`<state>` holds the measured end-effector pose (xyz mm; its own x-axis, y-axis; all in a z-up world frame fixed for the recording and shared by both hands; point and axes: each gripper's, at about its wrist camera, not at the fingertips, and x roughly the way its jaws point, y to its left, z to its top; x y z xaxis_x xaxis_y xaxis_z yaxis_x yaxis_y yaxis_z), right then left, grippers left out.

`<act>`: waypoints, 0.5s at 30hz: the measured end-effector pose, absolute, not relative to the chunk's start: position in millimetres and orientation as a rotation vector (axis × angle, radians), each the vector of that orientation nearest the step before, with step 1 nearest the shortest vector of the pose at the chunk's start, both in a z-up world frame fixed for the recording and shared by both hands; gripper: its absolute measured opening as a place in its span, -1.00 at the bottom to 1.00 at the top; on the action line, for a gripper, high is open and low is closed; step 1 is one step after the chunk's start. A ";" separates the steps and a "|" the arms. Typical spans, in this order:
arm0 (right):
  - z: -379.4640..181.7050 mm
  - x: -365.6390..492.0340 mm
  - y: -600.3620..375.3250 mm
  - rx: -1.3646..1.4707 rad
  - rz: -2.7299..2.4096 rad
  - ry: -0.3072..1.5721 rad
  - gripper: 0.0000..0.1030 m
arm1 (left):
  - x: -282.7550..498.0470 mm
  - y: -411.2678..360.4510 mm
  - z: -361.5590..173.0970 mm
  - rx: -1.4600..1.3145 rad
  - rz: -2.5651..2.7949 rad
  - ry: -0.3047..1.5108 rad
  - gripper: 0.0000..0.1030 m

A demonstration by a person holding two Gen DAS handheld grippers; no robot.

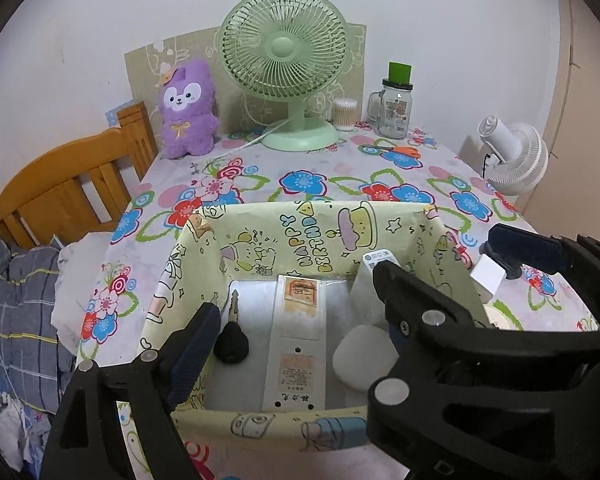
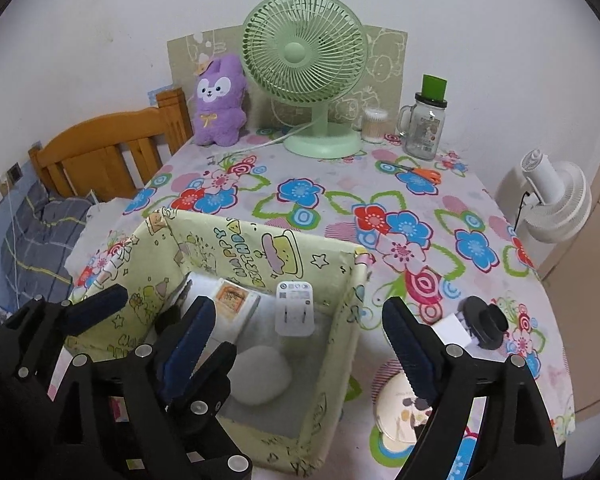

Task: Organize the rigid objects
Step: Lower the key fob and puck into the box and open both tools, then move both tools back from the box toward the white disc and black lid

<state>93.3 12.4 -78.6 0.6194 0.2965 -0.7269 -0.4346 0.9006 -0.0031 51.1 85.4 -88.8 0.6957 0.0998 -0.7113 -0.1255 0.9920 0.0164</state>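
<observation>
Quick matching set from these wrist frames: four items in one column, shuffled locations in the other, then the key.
Items
1. black-headed key
2. white plug adapter
3. orange-handled scissors
4. purple plush toy

Places
A. back of the table, left of the green fan
B. leaning on the far wall inside the box
C. on the tablecloth in front of the glass jar
D. lying on the box floor, left side

Pairs: 1-D, 2-B, 3-C, 4-A
</observation>
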 end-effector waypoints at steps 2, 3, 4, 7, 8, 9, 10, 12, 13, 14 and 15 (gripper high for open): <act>-75.9 89.3 8.5 -0.189 0.418 0.790 0.73 | 48.9 82.3 -86.7 -0.034 0.126 0.791 0.73; -74.7 88.3 6.7 -0.188 0.416 0.787 0.75 | 49.0 82.3 -86.6 -0.035 0.125 0.791 0.73; -73.5 87.0 4.7 -0.187 0.414 0.785 0.78 | 48.3 80.7 -85.7 -0.036 0.123 0.791 0.73; -69.2 82.5 -1.8 -0.185 0.409 0.772 0.81 | 44.9 74.1 -81.9 -0.032 0.122 0.786 0.74; -68.1 81.2 -3.5 -0.185 0.407 0.769 0.81 | 43.7 72.2 -80.7 -0.029 0.122 0.784 0.75; -66.8 79.9 -5.9 -0.186 0.405 0.767 0.82 | 42.3 70.0 -79.4 -0.026 0.123 0.782 0.76; -65.8 79.0 -7.3 -0.186 0.403 0.765 0.82 | 40.9 67.9 -78.0 -0.024 0.124 0.780 0.79; -62.6 76.8 -11.4 -0.181 0.400 0.761 0.83 | 38.5 65.6 -75.3 -0.028 0.124 0.774 0.85; -61.2 76.0 -13.5 -0.179 0.399 0.759 0.85 | 38.2 64.5 -73.8 -0.031 0.122 0.772 0.86; -59.7 75.1 -15.1 -0.178 0.397 0.757 0.87 | 37.5 62.9 -72.8 -0.032 0.120 0.770 0.87; -58.4 74.2 -16.9 -0.178 0.394 0.754 0.88 | 37.1 61.1 -71.7 -0.032 0.119 0.769 0.87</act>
<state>74.2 -16.9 -58.4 0.6603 0.2833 -0.6955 -0.4090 0.9124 -0.0166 37.1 61.1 -71.7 0.7123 0.0956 -0.6953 -0.1186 0.9928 0.0149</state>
